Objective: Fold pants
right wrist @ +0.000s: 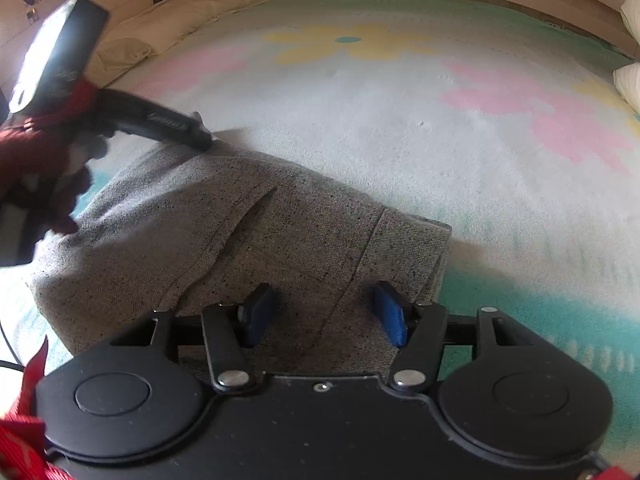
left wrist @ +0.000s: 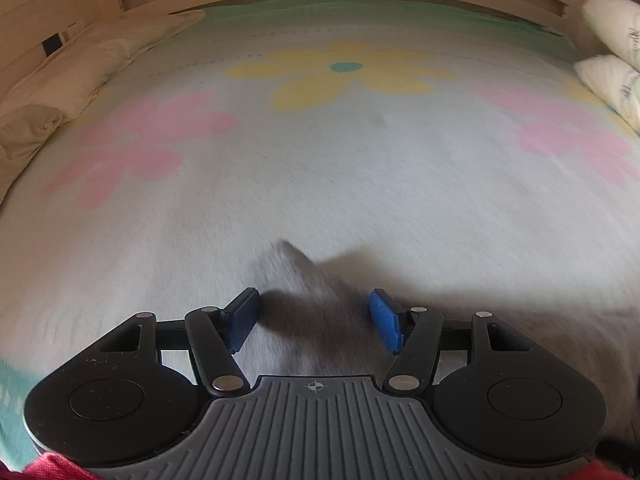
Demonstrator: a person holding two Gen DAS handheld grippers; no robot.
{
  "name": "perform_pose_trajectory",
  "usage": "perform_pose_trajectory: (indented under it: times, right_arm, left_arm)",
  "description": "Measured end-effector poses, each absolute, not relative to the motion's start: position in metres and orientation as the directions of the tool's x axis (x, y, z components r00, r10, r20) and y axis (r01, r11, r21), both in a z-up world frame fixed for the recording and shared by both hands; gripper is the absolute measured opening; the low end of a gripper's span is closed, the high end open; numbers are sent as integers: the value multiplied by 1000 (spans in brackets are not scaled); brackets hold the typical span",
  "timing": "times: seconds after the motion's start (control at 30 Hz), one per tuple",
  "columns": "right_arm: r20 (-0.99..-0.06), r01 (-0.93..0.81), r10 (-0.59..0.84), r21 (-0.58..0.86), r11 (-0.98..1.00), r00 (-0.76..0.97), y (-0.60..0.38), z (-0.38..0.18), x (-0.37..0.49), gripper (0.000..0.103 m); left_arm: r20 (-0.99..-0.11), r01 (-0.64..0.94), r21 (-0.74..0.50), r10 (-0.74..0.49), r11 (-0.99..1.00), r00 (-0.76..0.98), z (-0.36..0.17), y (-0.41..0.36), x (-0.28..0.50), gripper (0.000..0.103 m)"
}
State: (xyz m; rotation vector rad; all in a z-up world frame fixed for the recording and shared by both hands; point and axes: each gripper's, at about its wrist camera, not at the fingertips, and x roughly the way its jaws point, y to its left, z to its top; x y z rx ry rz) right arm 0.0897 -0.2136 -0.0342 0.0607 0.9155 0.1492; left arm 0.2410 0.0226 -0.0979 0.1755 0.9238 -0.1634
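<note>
At the far left of the right wrist view, a hand in a red glove (right wrist: 36,152) is seen holding the left gripper (right wrist: 200,136), whose dark tip lies at the far edge of the grey pants (right wrist: 208,232). The pants are spread in a folded heap on a bedspread (right wrist: 400,128) printed with pink and yellow flowers. In the left wrist view, the left gripper (left wrist: 316,316) is shown with its blue fingers (left wrist: 385,320) held apart; a blurred grey point of the pants (left wrist: 308,300) rises between them, and no pad is seen pressing on it. Further right, the right gripper (right wrist: 324,312) is seen over the near part of the pants, close to their right-hand edge. Its fingers (right wrist: 390,314) are spread apart, with cloth lying beneath and between them but not clamped. Pillows (left wrist: 612,52) lie at the right edge.
</note>
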Motion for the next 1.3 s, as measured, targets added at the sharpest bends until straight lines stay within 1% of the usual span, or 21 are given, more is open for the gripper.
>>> perform_pose_trajectory:
  times: [0.13, 0.23, 0.37, 0.53, 0.6, 0.63, 0.67, 0.73, 0.83, 0.87, 0.97, 1.2, 1.3]
  right_arm:
    - [-782, -106, 163, 125, 987, 601, -215, -34, 87, 65]
    - [-779, -112, 171, 129, 985, 603, -216, -35, 87, 68]
    - [-777, -107, 182, 147, 983, 603, -220, -34, 87, 68]
    - [-774, -76, 179, 167, 983, 607, -231, -32, 87, 69]
    - [-778, -30, 162, 181, 983, 606, -240, -30, 85, 73]
    - [-780, -2, 160, 199, 980, 606, -247, -31, 85, 75]
    - [-779, 29, 166, 230, 973, 604, -253, -32, 85, 76]
    - [-779, 81, 207, 313, 946, 591, -269, -36, 84, 79]
    - [-772, 135, 269, 414, 900, 576, -284, -45, 83, 80]
    - [-768, 138, 278, 427, 893, 577, -286, -46, 81, 80]
    - [-765, 123, 286, 428, 895, 577, -286, -46, 79, 80]
    - [-757, 107, 349, 480, 871, 553, -286, -48, 74, 82]
    - [-748, 83, 367, 488, 869, 553, -283, -50, 72, 82]
  left_arm:
    - [-816, 188, 73, -50, 980, 576, -107, 25, 250, 59]
    - [-804, 197, 76, -57, 977, 592, -103, 25, 244, 59]
    - [-791, 221, 62, -88, 973, 605, -90, 32, 235, 59]
    - [-794, 244, 5, -145, 970, 590, -77, 46, 222, 59]
    - [-799, 260, 8, -151, 965, 582, -73, 50, 214, 59]
    - [-800, 269, 15, -150, 963, 581, -72, 52, 210, 59]
    - [-800, 277, 22, -149, 961, 582, -71, 54, 206, 59]
    - [-802, 292, 22, -158, 956, 576, -69, 57, 198, 60]
    - [-809, 297, -21, -191, 955, 556, -68, 64, 188, 62]
    - [-811, 296, -42, -205, 954, 548, -68, 67, 186, 64]
    - [-821, 298, -85, -237, 951, 520, -70, 71, 181, 66]
    - [-841, 311, -83, -234, 947, 487, -79, 74, 170, 67]
    - [-841, 289, -92, -229, 953, 490, -83, 78, 170, 67]
